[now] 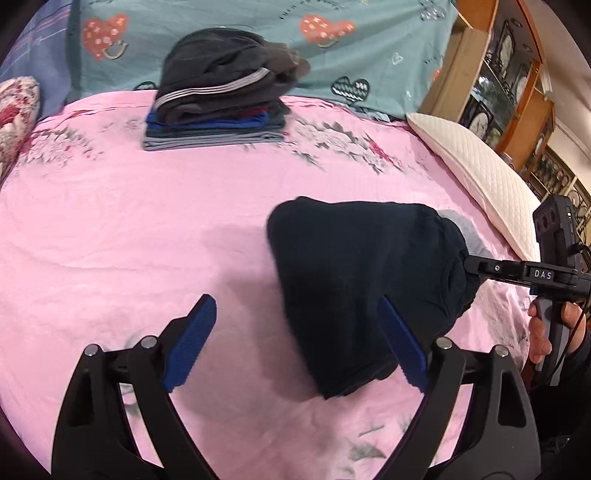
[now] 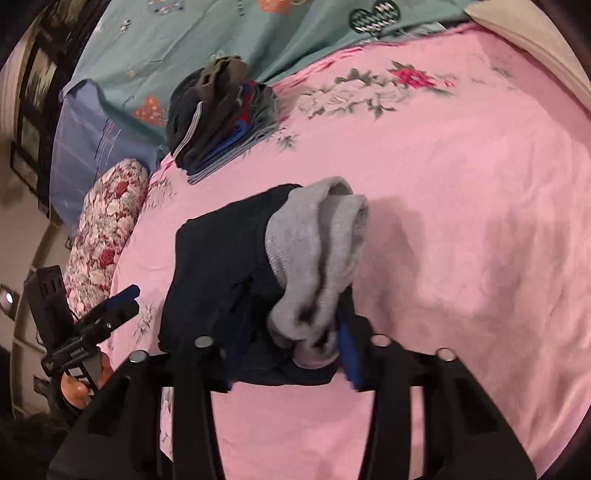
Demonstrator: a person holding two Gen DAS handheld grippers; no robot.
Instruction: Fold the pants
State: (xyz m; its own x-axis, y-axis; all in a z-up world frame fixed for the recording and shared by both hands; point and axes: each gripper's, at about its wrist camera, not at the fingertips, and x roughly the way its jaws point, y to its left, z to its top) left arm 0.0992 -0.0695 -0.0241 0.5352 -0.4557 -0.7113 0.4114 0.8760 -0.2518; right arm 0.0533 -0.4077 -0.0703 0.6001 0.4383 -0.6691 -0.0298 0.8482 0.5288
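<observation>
Where pink floral bedsheet (image 1: 147, 229) lies bare mid-bed, folded dark pants (image 1: 354, 280) rest, grey waistband (image 2: 317, 251) bunched at near end. Right gripper (image 2: 288, 354) clamped on that waistband end. Left gripper (image 1: 295, 343) spread wide, empty, one pad beside pants' edge. Folded clothes stack (image 1: 218, 110) well apart, near teal blanket (image 1: 229, 22).
</observation>
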